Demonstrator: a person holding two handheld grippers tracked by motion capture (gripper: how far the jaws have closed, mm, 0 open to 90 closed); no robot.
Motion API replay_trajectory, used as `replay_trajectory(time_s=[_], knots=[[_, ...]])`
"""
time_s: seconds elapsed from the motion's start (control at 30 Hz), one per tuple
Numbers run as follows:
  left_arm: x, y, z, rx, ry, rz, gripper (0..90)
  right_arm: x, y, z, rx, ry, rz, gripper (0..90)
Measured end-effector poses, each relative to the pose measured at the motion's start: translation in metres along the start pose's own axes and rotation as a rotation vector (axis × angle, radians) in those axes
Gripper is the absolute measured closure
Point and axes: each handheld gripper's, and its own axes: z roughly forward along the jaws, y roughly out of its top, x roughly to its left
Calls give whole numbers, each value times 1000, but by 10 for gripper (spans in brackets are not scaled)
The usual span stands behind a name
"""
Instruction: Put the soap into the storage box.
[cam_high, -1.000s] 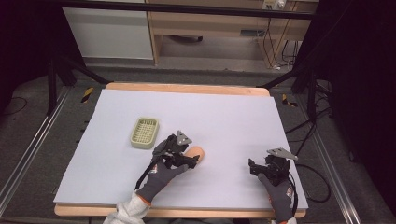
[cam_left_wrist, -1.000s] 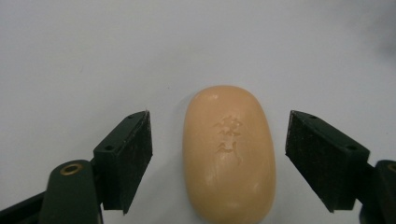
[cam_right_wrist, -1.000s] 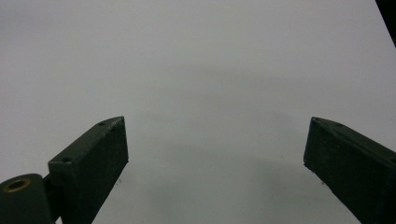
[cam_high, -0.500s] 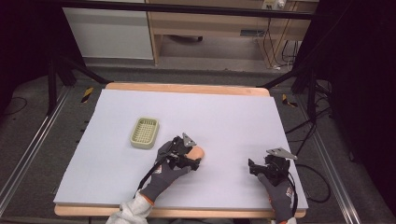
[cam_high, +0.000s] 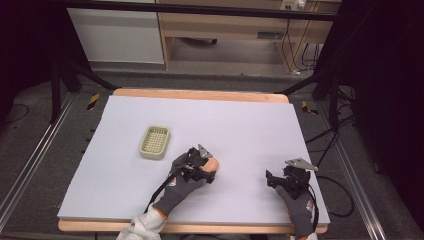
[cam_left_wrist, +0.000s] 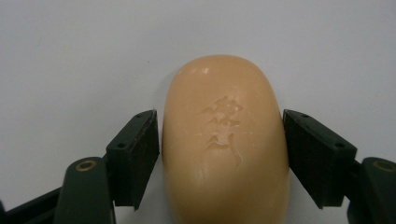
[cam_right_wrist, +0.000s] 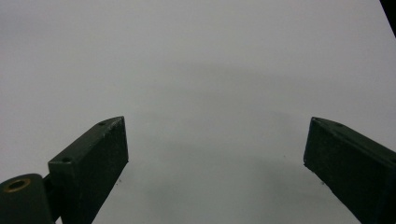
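Pale lilac-grey sheet covers the desk (cam_high: 240, 125), with a strip of bare wood rim along the far and near edges; dark floor, metal rails and loose cables lie around it, and a light wooden cabinet stands beyond the far edge. On the sheet, left of centre, sits a small pale green basket (cam_high: 154, 142) with a gridded bottom, nothing visible inside. Nearer the person and to its right, the left tool (cam_high: 209, 169) comes in from the bottom, held in a grey glove with an orange cuff, white sleeve behind it, cable trailing back along the hand. Its grey three-cornered plate hides part of what it holds in the high view. The left gripper view is plain: a peach-coloured soap bar (cam_left_wrist: 224, 144), rounded, with a stamped mark on its top face, lies on the sheet between the two black jaws; the right jaw touches its flank, the left jaw sits just beside or barely on it, so the left tool is grasping the soap bar. Basket and soap bar are near but apart, open sheet between them. The right tool (cam_high: 278, 179) rests well apart near the right edge, jaws spread wide over bare sheet, released.
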Motion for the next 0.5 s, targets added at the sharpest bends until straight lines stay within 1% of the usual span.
replay_trajectory(time_s=[0.13, 0.17, 0.23, 0.5], knots=[[0, -1, 1, 5, -4, 0, 302, 0, 0, 0, 0, 0, 0, 68], [0, -1, 2, 13, -3, 3, 305, 0, 0, 0, 0, 0, -2, 68], [0, -1, 3, 11, -5, 1, 305, 0, 0, 0, 0, 0, -2, 68], [1, -1, 3, 18, -12, -12, 311, 0, 0, 1, 3, -1, -3, 68]])
